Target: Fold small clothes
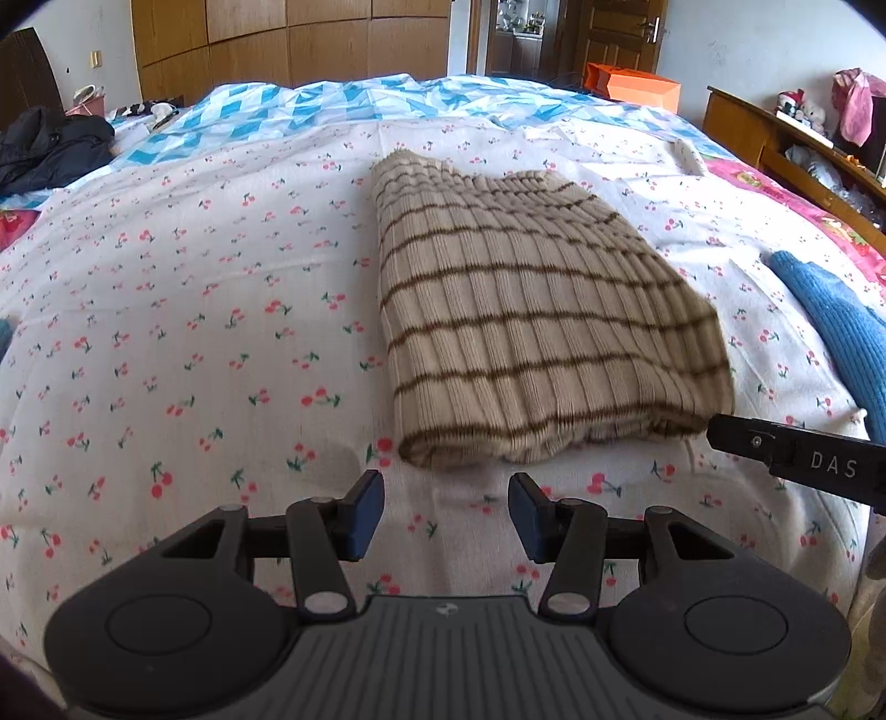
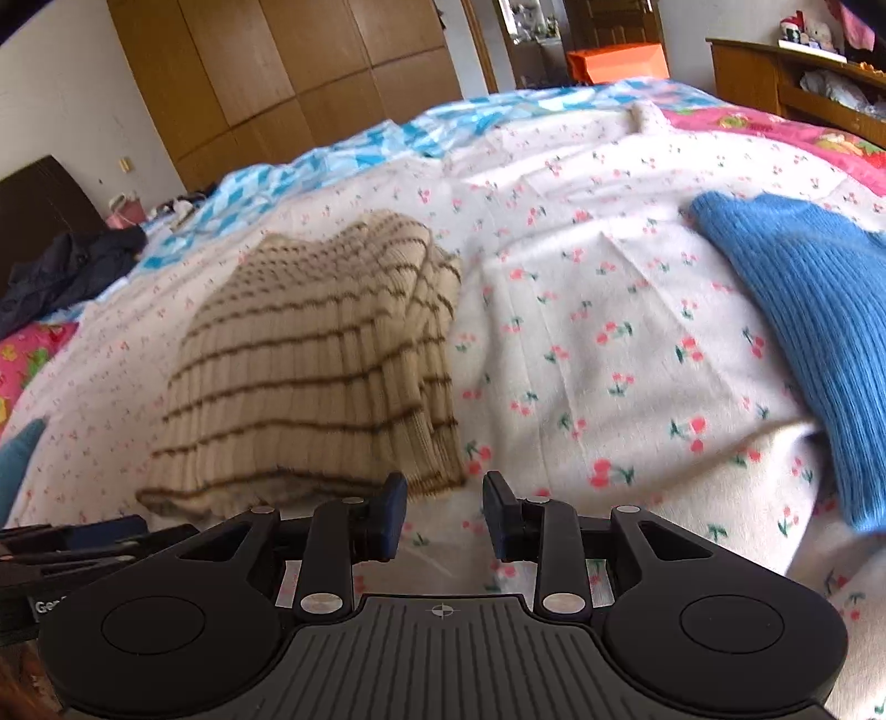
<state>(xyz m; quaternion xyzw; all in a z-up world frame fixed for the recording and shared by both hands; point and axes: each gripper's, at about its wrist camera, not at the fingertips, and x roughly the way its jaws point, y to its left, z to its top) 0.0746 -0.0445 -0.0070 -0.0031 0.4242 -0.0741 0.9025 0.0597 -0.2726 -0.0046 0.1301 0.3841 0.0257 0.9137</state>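
A beige ribbed knit garment with brown stripes (image 1: 531, 327) lies folded on the cherry-print bed sheet (image 1: 194, 343); it also shows in the right wrist view (image 2: 321, 365). My left gripper (image 1: 446, 512) is open and empty, just in front of the garment's near folded edge. My right gripper (image 2: 443, 512) is open and empty, near the garment's near right corner. A finger of the right gripper (image 1: 797, 462) shows at the right in the left wrist view, beside that corner.
A blue knit garment (image 2: 808, 338) lies on the sheet to the right, also in the left wrist view (image 1: 836, 332). A dark jacket (image 1: 50, 149) lies at the far left. A wooden wardrobe (image 1: 288, 44), an orange box (image 1: 631, 83) and a wooden shelf (image 1: 775, 133) stand beyond the bed.
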